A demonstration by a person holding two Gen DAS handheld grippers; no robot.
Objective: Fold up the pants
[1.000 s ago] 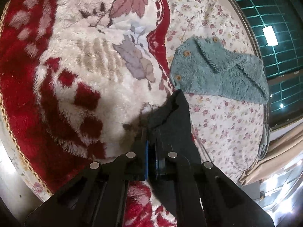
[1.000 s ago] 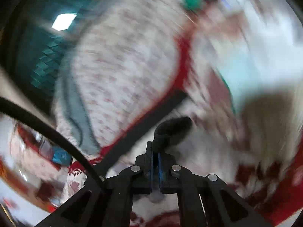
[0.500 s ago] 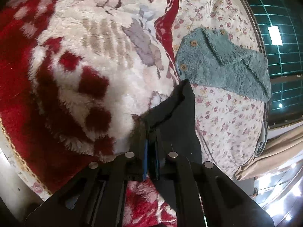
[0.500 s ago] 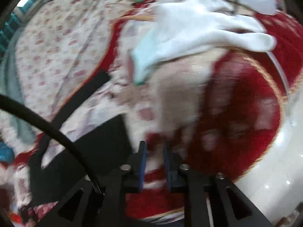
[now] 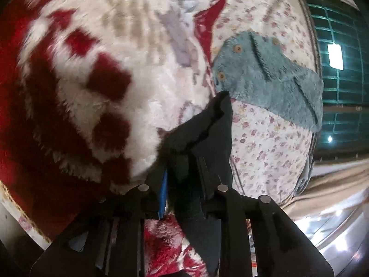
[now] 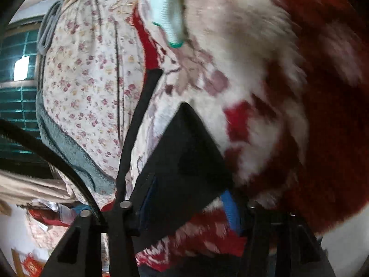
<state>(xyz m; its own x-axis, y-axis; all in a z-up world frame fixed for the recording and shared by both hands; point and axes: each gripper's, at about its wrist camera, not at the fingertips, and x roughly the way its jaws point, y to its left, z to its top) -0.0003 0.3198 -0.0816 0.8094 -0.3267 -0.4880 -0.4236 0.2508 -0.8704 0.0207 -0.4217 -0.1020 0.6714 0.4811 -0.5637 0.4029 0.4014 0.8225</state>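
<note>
- My left claw (image 5: 182,168) stands a little spread. Its jaws have just been opening, and a dark bunch of the pants (image 5: 207,133) sits loose in the gap beside the blue pad (image 5: 163,184).
- My right claw (image 6: 188,184) is spread wider, though its jaws have just been closing a bit. A flat black corner of the pants (image 6: 184,143) lies between them, and I cannot see either pad pressing on it.
- In the left view the pants run from under the claw to a crumpled point that lies at the blanket's edge.
- In the right view the pants show a neat triangular fold lying on the blanket (image 6: 265,80).
- A black strip (image 6: 138,120) runs up from beside my right claw along the blanket's edge; whether it is part of the pants I cannot tell.
- A black cable (image 6: 46,152) crosses the lower left of the right view.
- The blanket (image 5: 92,69) is shaggy, white with red patches and pale leaf shapes, blurred in both views.
- Beside it lies a floral sheet (image 5: 265,143), also seen in the right view (image 6: 87,73).
- A blue fleece (image 5: 265,76) with wooden buttons lies on the sheet, just past the tip of the pants; the right view shows it (image 6: 69,147) at the sheet's edge.
- A white cloth (image 6: 166,11) with green trim lies at the blanket's far end.
- Farthest off is a barred window (image 5: 339,80) with a bright square in it.
</note>
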